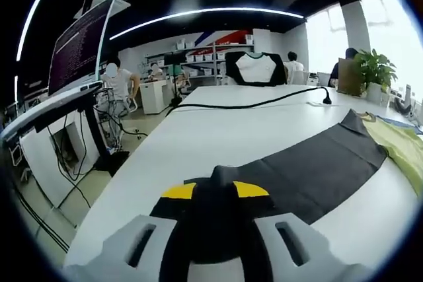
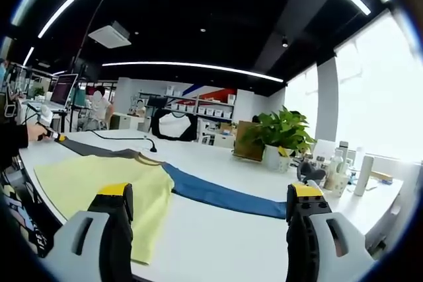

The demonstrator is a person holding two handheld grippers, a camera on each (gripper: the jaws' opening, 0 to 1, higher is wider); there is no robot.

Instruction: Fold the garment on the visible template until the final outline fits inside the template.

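Garment: while it lies flat on the white table (image 1: 218, 130), the yellow garment (image 2: 99, 186) spreads toward ten o'clock of the released, empty right gripper (image 2: 208, 212).
Dark sleeve: the left gripper (image 1: 215, 242) is clenched on the dark sleeve (image 1: 310, 163).
Risk: pulling may drag the cloth off the blue template strip (image 2: 225, 196).
Cable: the black cable (image 1: 258, 104) could snag.

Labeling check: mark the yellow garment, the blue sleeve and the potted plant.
yellow garment (image 2: 99, 179), right gripper view, flat body panel.
blue sleeve (image 2: 218, 195), right gripper view, mid-length.
potted plant (image 2: 281, 130), right gripper view, leaves.
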